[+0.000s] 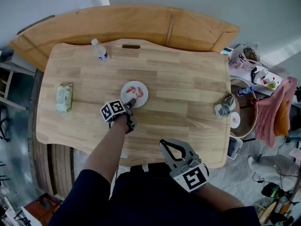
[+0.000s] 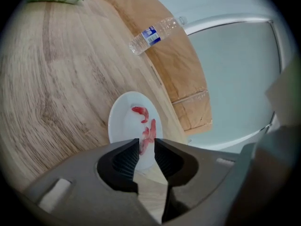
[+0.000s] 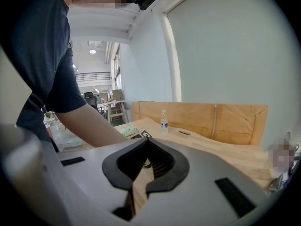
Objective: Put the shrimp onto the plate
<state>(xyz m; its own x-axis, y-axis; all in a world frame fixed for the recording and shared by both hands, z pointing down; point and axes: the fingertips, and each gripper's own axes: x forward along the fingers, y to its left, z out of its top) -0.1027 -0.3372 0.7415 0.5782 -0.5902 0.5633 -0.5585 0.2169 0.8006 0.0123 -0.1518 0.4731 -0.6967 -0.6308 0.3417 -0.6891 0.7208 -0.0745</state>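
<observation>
A small white plate (image 1: 141, 99) sits near the middle of the wooden table (image 1: 188, 86), with red shrimp pieces (image 1: 134, 89) on it. In the left gripper view one curled shrimp (image 2: 140, 112) lies mid-plate (image 2: 122, 124), and a longer shrimp (image 2: 149, 132) reaches down between the jaw tips. My left gripper (image 1: 131, 101) (image 2: 146, 142) hangs over the plate's near edge, its jaws a little apart with daylight on both sides of the shrimp. My right gripper (image 1: 163, 143) (image 3: 147, 141) hovers at the table's near edge, tips together and empty.
A water bottle (image 1: 99, 51) stands at the table's far left. A pack of wipes (image 1: 64, 98) lies at the left edge. A grey object (image 1: 225, 106) rests at the right edge. A wooden board (image 1: 141, 25) leans behind the table. Clutter fills the floor to the right.
</observation>
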